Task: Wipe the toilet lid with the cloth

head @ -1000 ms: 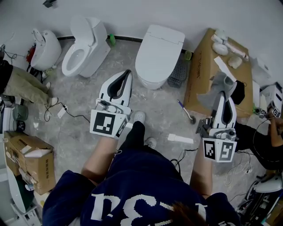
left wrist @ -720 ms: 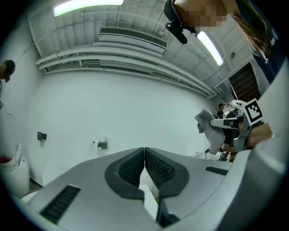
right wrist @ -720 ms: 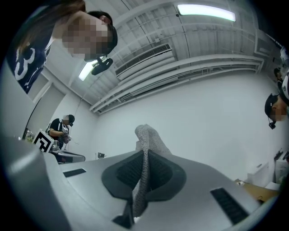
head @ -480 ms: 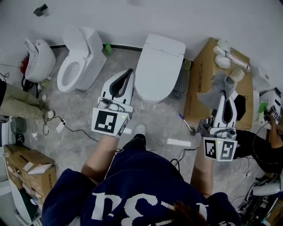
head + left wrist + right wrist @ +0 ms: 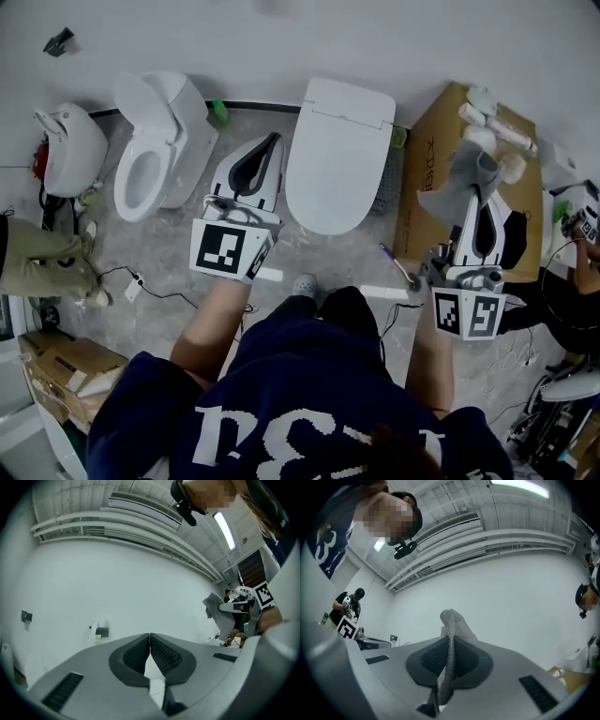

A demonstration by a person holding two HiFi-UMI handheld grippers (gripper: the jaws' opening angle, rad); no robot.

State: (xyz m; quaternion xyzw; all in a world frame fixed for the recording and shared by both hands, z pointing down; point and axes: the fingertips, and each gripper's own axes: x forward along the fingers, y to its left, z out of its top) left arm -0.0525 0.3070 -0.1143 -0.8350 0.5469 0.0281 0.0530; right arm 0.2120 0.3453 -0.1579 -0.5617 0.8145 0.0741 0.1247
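Closed toilet lid (image 5: 337, 155), grey floor (image 5: 347, 255), white wall (image 5: 375, 37)

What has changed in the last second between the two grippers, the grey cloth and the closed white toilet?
The person stepped forward, bringing both grippers closer to the closed white toilet lid. Nothing was taken or released. Unchanged: the right gripper stays shut on the grey cloth, off to the lid's right; the left gripper stays shut and empty.

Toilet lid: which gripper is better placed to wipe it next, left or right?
Probably the right. The right gripper is shut on the grey cloth; the left gripper is shut and empty, though it appears nearer the closed toilet lid.
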